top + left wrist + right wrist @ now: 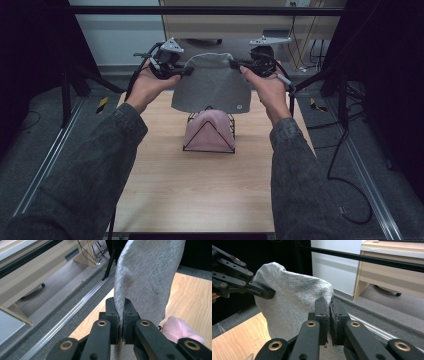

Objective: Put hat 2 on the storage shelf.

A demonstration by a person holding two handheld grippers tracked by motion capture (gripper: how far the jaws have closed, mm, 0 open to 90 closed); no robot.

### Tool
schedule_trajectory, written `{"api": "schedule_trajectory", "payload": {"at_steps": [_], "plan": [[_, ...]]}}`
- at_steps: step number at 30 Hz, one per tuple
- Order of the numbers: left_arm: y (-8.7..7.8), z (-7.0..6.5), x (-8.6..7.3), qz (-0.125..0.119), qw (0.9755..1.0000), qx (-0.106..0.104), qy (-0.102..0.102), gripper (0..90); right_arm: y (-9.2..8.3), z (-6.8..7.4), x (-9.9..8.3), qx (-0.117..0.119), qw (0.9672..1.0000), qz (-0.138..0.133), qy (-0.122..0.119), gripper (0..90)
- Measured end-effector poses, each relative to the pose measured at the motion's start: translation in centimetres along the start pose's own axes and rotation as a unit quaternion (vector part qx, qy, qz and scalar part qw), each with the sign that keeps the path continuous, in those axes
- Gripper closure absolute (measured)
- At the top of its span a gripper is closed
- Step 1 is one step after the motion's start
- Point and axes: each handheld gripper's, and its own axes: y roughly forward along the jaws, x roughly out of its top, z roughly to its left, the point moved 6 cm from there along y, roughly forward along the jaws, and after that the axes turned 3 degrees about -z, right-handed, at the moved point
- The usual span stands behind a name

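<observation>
Grey cloth [212, 85] hung stretched left-right, just beyond rack [209, 134]; left gripper [186, 72] and right gripper [235, 64] each clamped an upper corner.

The wooden table [200, 195] is a pale, light-grained rectangle that runs from the near edge at 6 o'clock to the far edge at 12 o'clock, with grey carpeted floor [50, 125] and a metal floor rail [45, 165] beyond its sides at 9 and 3 o'clock. A black wire rack [209, 135] stands directly on the tabletop a little toward 12 o'clock from its centre, and a pink cloth [207, 131] sits inside the rack's triangular frame. The table surface from the centre toward 6 o'clock is bare wood.
</observation>
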Motion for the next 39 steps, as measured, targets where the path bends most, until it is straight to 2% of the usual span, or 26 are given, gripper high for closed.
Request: {"api": "schedule_trajectory", "payload": {"at_steps": [9,24,36,39], "plan": [[-0.1,-0.1,-0.3,0.002,1.0000,0.000,0.000,85.9,-0.1,0.4,-0.1,0.002,1.0000,0.002,-0.004,85.6],[0.4,-0.4,-1.3,0.006,1.0000,-0.006,-0.005,85.9,-0.1,0.3,-1.5,-0.004,0.9998,0.019,-0.004,85.3],[1.5,-0.7,-3.0,0.014,0.9997,-0.014,-0.017,86.0,0.6,0.2,-3.3,-0.006,0.9993,0.036,-0.004,85.5],[2.0,-0.8,-3.8,0.015,0.9994,-0.019,-0.026,85.9,0.7,0.2,-3.8,-0.007,0.9990,0.042,-0.006,85.5]]}}
